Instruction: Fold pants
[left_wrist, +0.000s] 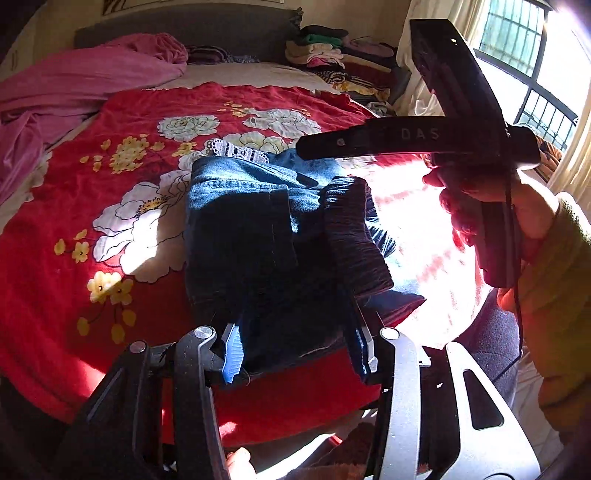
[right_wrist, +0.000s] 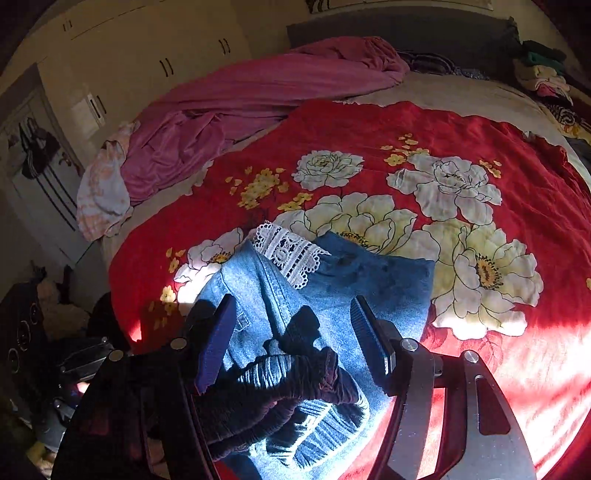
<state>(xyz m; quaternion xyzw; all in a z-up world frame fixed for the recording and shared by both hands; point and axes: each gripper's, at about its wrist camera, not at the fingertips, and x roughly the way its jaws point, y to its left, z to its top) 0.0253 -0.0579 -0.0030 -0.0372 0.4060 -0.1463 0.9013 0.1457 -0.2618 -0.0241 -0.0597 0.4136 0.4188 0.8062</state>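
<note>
Blue denim pants (left_wrist: 243, 221) with a white lace hem (left_wrist: 236, 149) and a ribbed elastic waistband (left_wrist: 354, 236) lie folded on a red floral bedspread (left_wrist: 110, 184). My left gripper (left_wrist: 299, 350) is open, its blue pads either side of the near edge of the pants. In the right wrist view the pants (right_wrist: 332, 288) lie below my right gripper (right_wrist: 291, 339), which is open above the waistband (right_wrist: 288, 391). The right gripper's body (left_wrist: 443, 136) also shows in the left wrist view, held up at the right.
A pink blanket (left_wrist: 74, 81) is bunched at the far left of the bed. A stack of folded clothes (left_wrist: 332, 51) sits at the far right by the headboard. A bright window (left_wrist: 535, 74) is at the right. Wardrobe doors (right_wrist: 129, 66) stand beyond the bed.
</note>
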